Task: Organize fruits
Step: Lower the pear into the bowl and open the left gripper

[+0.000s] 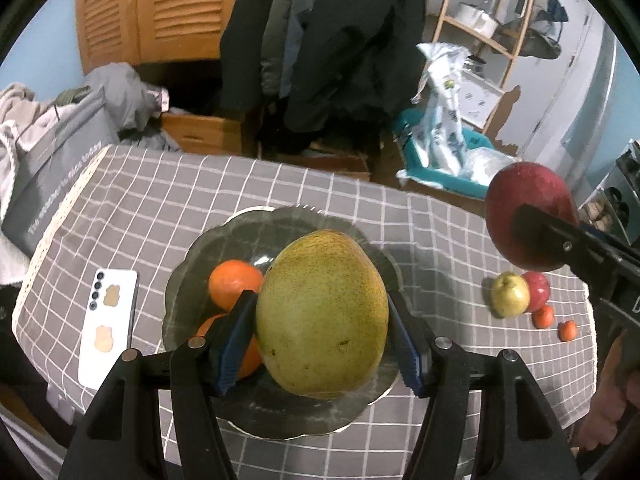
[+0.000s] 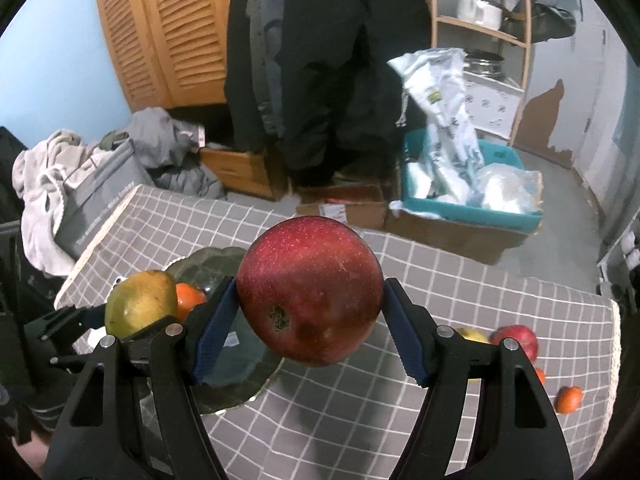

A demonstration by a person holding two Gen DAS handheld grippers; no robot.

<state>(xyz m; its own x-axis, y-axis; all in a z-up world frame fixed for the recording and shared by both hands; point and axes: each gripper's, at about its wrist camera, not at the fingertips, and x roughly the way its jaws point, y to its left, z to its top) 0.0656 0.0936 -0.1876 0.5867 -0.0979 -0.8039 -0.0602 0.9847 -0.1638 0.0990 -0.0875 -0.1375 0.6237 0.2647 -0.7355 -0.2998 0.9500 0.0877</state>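
My left gripper [image 1: 320,336] is shut on a large yellow-green mango [image 1: 322,312] and holds it over a dark glass plate [image 1: 192,264]. Two oranges [image 1: 234,288] lie on the plate behind the left finger. My right gripper [image 2: 310,320] is shut on a big red apple [image 2: 310,290], held above the checked tablecloth to the right of the plate [image 2: 224,360]. In the left wrist view the apple [image 1: 528,208] and right gripper [image 1: 560,240] are at the right. The mango [image 2: 140,304] and left gripper show at the left of the right wrist view.
A white phone [image 1: 108,326] lies left of the plate. At the table's right end lie a yellow pear [image 1: 510,294], a red apple [image 1: 538,290] and two small orange fruits [image 1: 544,316]. Beyond the table are boxes, clothes and a teal bin [image 2: 472,208].
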